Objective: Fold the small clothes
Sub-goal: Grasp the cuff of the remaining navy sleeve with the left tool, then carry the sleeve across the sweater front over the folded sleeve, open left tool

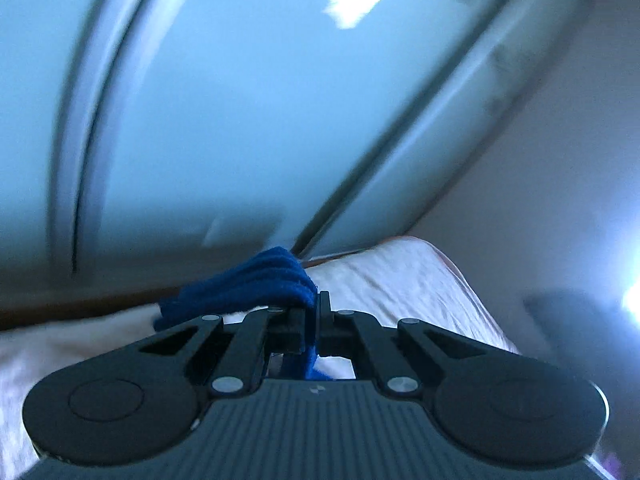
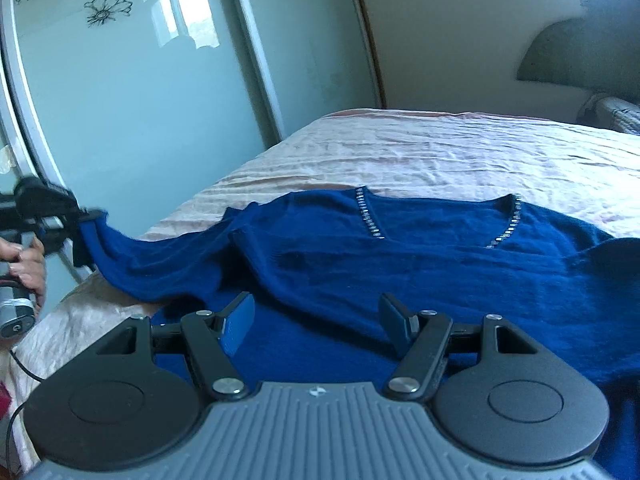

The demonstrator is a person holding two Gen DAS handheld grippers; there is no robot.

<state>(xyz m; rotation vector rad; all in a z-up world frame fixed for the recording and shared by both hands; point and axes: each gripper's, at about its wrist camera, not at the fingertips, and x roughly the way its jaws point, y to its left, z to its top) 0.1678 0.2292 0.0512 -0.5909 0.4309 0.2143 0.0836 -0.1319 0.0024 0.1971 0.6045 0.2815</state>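
Observation:
A dark blue knit sweater (image 2: 420, 264) with a sparkly V-neck trim lies spread on the pale pink bed cover (image 2: 440, 148). My left gripper (image 1: 314, 312) is shut on the sweater's sleeve (image 1: 248, 284). In the right wrist view the left gripper (image 2: 86, 220) holds that sleeve (image 2: 160, 264) stretched out past the bed's left edge. My right gripper (image 2: 316, 320) is open and empty, low over the sweater's body near the hem. The left wrist view is blurred.
Frosted sliding wardrobe doors (image 2: 140, 100) with flower prints stand close to the bed's left side. A dark headboard (image 2: 580, 52) and a pillow (image 2: 616, 116) are at the far right. The bed cover also shows in the left wrist view (image 1: 400, 280).

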